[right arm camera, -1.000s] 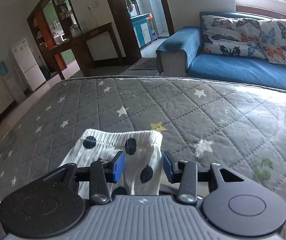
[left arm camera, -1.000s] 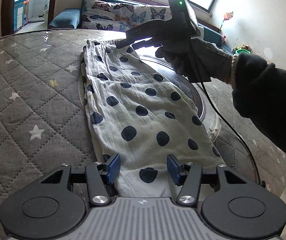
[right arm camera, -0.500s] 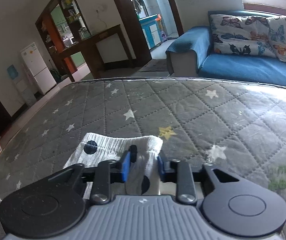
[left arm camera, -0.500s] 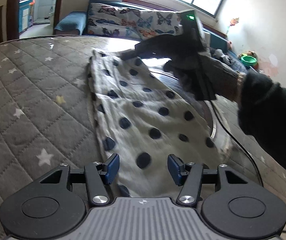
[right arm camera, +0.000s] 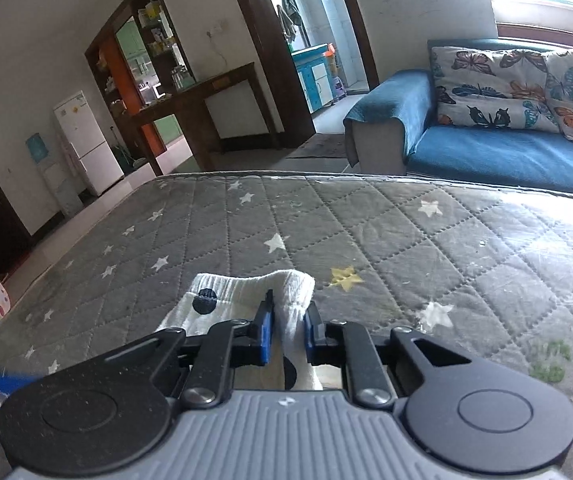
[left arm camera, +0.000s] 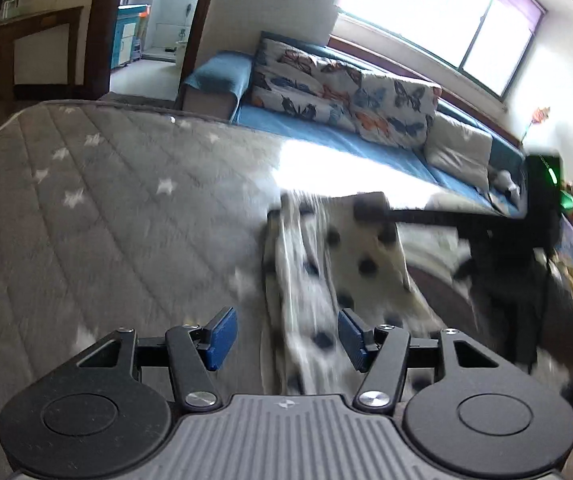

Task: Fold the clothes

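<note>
Right claw [right arm camera: 288, 334] is clamped on the waistband end of the polka-dot garment [left arm camera: 326, 264] on the quilted table [right arm camera: 366, 232], left claw [left arm camera: 286, 338] wide open w/ the near end between its fingers, so imo a hard tug could yank the cloth away b4 it bites.

White polka-dot garment [left arm camera: 338, 264], bunched lengthwise, waistband [right arm camera: 254, 286] lifted off the quilted mattress [right arm camera: 406, 232].

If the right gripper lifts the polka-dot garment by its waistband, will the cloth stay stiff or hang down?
Likely floppy: the polka-dot garment already bunches into soft folds. Its waistband crumples where the right gripper pinches it, so it probably drapes. It looks thin, likely light.
</note>
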Available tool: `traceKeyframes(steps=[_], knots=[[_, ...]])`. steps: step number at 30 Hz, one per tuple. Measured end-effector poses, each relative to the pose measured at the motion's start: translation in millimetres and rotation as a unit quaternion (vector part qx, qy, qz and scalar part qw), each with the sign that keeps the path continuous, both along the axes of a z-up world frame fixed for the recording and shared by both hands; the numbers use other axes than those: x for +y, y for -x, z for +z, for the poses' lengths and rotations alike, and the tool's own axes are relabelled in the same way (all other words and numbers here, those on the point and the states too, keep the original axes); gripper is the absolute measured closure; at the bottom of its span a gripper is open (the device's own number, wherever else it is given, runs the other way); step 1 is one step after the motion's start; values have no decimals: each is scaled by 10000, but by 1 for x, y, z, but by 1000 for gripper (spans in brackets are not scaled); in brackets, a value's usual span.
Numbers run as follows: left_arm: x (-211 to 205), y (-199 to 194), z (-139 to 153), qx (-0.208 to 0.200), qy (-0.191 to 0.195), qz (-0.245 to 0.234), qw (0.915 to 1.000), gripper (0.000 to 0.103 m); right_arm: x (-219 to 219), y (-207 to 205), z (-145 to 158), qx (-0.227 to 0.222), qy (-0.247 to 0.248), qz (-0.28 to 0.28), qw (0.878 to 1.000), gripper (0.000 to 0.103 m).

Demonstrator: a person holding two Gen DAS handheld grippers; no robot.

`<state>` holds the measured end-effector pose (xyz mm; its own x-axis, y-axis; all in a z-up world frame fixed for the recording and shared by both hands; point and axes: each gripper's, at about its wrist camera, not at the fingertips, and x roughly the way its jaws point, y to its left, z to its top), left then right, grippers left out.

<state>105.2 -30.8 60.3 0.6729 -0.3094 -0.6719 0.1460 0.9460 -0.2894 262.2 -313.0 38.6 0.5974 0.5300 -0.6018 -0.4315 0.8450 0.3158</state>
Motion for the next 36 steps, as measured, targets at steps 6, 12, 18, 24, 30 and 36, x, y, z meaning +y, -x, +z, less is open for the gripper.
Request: traceKeyframes(steps=[6,12,18,24,30,36], knots=[[-10,-57,0,-99,21,199,9998,44,0,-5,-5,65,-7,-1,10000,88],[-20,-103,-14,53,-67,270,9996,43,-5,-10,-10,170,-132,15,9998,82],[-23,-126,-28,247,-252,313,9989,43,-9,-13,-15,235,-225,65,9994,81],[-25,-132,-36,212,-171,215,9994,45,-12,-15,-18,311,-403,85,9987,81],[-21,-136,-40,283,512,131,9982,78,-13,-15,-16,336,-510,13,9981,87],[-9,-120,-30,67,1066,117,9942,82,-17,0,2,85,-566,27,9984,88]])
